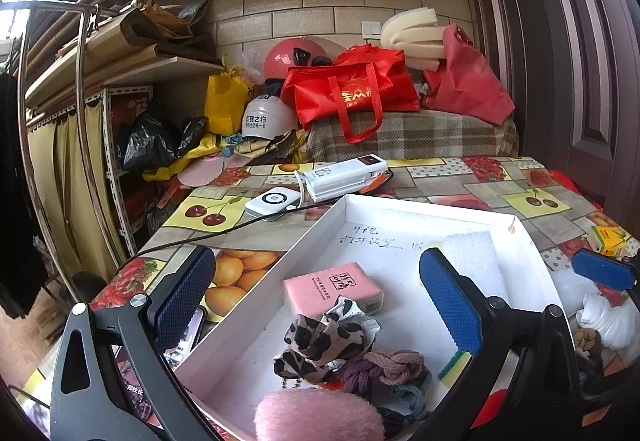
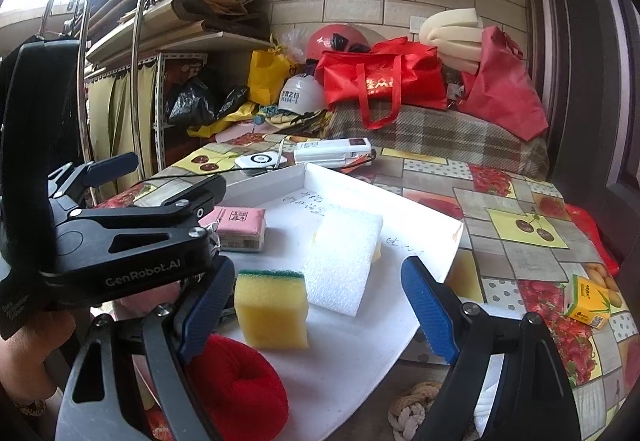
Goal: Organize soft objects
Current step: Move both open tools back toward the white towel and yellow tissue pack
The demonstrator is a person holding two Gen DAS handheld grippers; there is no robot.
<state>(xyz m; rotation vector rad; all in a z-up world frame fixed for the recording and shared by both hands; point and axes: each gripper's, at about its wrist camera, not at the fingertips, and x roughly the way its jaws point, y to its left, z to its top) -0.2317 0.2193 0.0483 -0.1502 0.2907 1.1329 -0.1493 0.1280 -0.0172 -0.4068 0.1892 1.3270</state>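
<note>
A white shallow box (image 1: 320, 229) (image 2: 420, 213) lies on the fruit-print table. In it are a pink tissue pack (image 1: 332, 291) (image 2: 240, 225), a leopard scrunchie (image 1: 324, 341), purple hair ties (image 1: 384, 365), a pink fluffy item (image 1: 316, 419), a white foam sheet (image 1: 472, 261) (image 2: 344, 257), a yellow-green sponge (image 2: 272, 307) and a red soft item (image 2: 244, 385). My left gripper (image 1: 320, 297) is open above the box, empty. My right gripper (image 2: 320, 305) is open over the sponge and foam, empty. The left gripper body (image 2: 120, 233) shows in the right wrist view.
Outside the box: a white cloth (image 1: 608, 321), a beige braided tie (image 2: 412, 409), a yellow carton (image 2: 588, 301) (image 1: 606, 239), white power banks (image 1: 344, 173) (image 2: 332, 153) with a cable. Red bags (image 1: 352, 89), helmets and clutter stand behind the table.
</note>
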